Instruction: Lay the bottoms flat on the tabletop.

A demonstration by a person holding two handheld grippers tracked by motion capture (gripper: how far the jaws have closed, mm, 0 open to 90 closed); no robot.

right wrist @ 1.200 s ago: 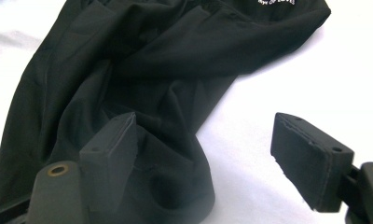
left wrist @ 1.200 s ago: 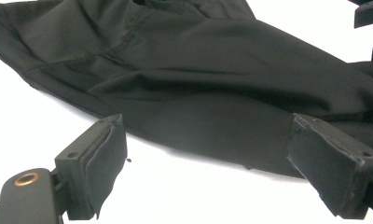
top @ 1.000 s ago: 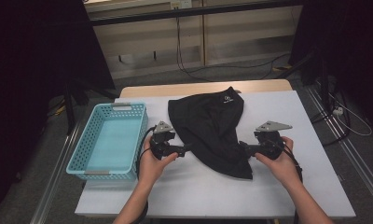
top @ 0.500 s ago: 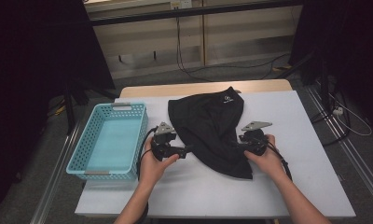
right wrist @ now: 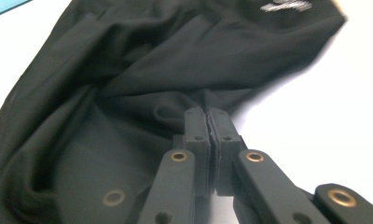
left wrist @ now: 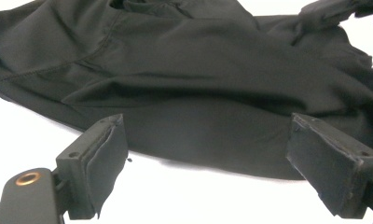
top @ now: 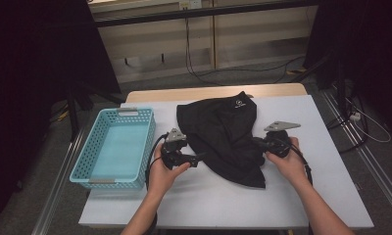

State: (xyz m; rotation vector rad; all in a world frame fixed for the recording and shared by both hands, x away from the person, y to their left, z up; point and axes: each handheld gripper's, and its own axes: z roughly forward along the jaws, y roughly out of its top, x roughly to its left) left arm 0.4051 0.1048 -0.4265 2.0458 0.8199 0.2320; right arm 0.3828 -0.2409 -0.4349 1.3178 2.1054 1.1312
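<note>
High view: a black garment [top: 223, 134] lies rumpled mid-table on the white table [top: 326, 196], a blue basket [top: 114, 147] well apart to its left. The right gripper [top: 260, 143] has its jaws pinched together on the garment's right edge; the right gripper view shows the pads meeting on a small fold of fabric [right wrist: 194, 100]. The left gripper [top: 200, 157] sits just beside the garment's left edge with jaws spread wide, holding nothing, the hem [left wrist: 194, 156] lying between them but not yet between the pads.

The right-hand bite looks thin, so a hard pull could slip the fabric free. If the left jaws close short of the hem, they would catch only air or table, and the garment would lift lopsided from one corner and bunch further.
</note>
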